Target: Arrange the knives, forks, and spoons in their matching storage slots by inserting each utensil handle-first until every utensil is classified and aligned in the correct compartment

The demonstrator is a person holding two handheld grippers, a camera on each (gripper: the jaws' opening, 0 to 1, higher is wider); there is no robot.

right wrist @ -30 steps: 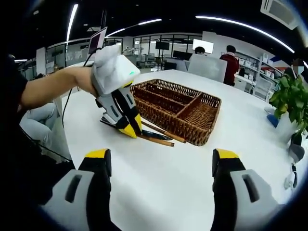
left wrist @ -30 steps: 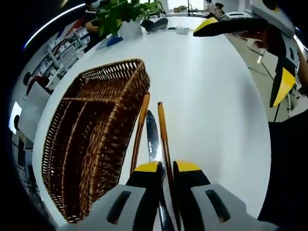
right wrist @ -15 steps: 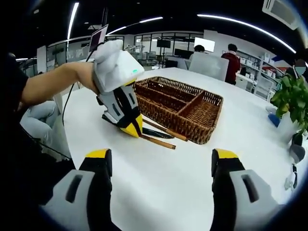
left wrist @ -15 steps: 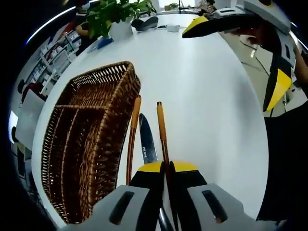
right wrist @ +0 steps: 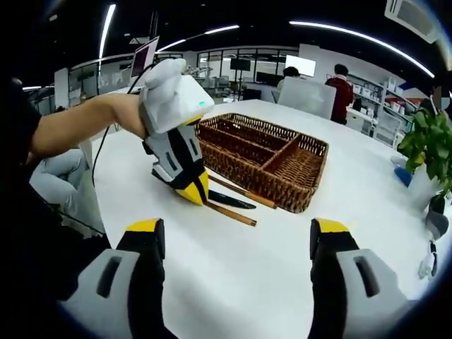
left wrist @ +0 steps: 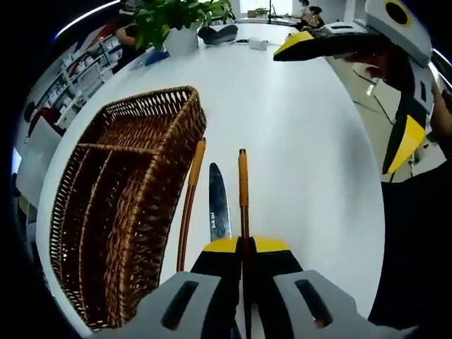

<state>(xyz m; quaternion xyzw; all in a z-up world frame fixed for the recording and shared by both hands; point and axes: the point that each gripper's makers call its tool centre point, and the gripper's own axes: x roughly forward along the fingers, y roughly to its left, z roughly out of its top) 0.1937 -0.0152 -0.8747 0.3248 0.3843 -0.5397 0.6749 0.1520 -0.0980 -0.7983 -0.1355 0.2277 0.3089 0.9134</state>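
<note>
Left tool [left wrist: 244, 246] is clenched on a wooden-handled utensil [left wrist: 242, 180] lying on the table [left wrist: 311, 141] just beside the wicker basket [left wrist: 127, 212]; right tool [right wrist: 236, 236] is spread and idle. Pick-up step. Next: lift, insert handle-first into its matching slot. Knife [left wrist: 217, 201] waits alongside.

The basket [left wrist: 127, 212] is woven brown wicker, rough and ribbed. The bench [left wrist: 304, 141] is smooth white with a soft sheen. Two utensil handles [left wrist: 242, 176] look like warm polished wood; the knife blade [left wrist: 217, 205] between them is dark glossy metal. The tongs [left wrist: 242, 247] have matt grey plastic with yellow tips.
</note>
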